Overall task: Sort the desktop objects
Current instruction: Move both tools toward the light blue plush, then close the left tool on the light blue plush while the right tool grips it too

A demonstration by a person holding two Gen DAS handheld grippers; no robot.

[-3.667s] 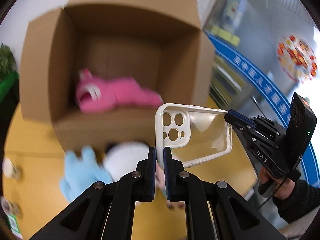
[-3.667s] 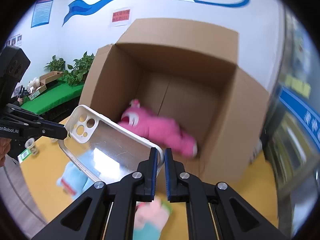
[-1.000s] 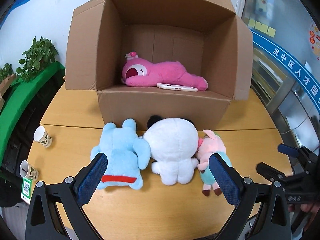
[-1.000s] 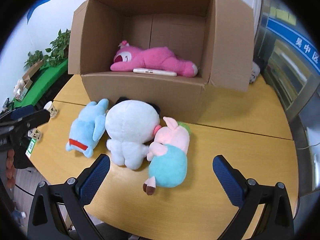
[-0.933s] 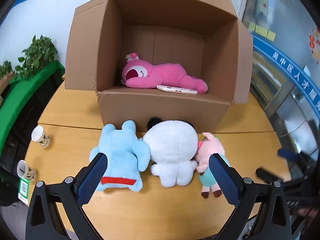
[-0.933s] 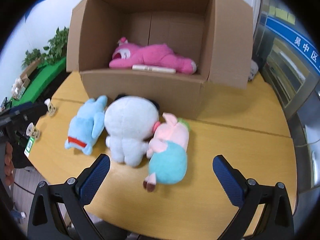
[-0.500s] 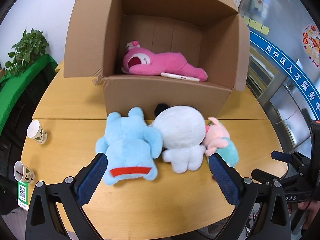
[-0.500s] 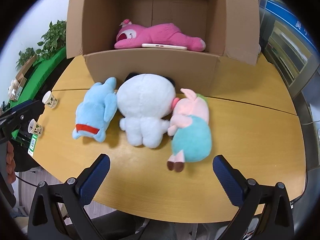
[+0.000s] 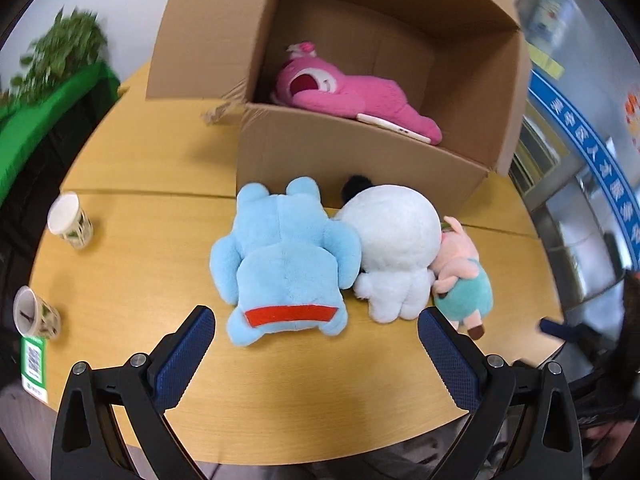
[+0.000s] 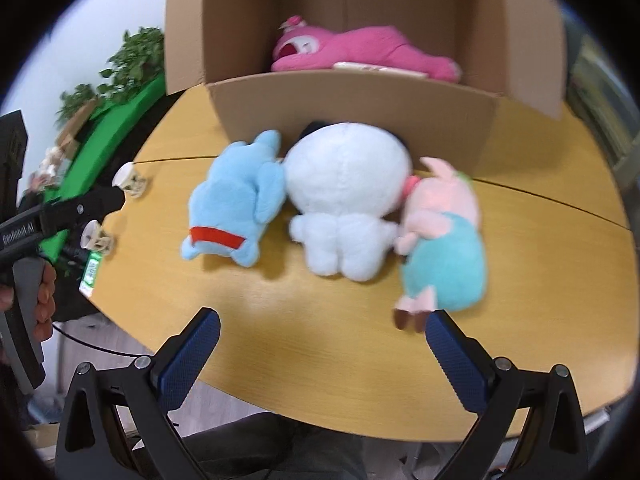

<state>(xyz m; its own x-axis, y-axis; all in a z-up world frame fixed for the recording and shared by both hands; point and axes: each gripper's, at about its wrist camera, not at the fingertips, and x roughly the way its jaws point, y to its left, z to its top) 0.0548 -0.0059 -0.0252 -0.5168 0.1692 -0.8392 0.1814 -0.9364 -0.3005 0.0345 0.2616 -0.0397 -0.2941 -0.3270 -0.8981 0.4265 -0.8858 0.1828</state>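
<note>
A light blue plush (image 9: 284, 260) (image 10: 236, 200), a white plush (image 9: 394, 248) (image 10: 346, 196) and a pink-and-teal pig plush (image 9: 462, 276) (image 10: 444, 240) lie side by side on the wooden table in front of an open cardboard box (image 9: 360, 156) (image 10: 352, 104). Inside the box lie a pink plush (image 9: 344, 92) (image 10: 360, 52) and a white phone case (image 9: 394, 128) (image 10: 380, 67). My left gripper (image 9: 316, 336) is open and empty, just short of the blue plush. My right gripper (image 10: 322, 330) is open and empty, short of the white plush and the pig.
Two paper cups (image 9: 72, 220) (image 9: 36, 312) and a green QR card (image 9: 32, 364) sit at the table's left edge. Green planters (image 9: 44, 92) stand beyond it. The curved table edge (image 10: 304, 416) is close below both grippers.
The phone case that both grippers held 3.7 s ago now lies in the box, and both grippers are open. Over the last second both have moved closer and lower toward the plush toys.
</note>
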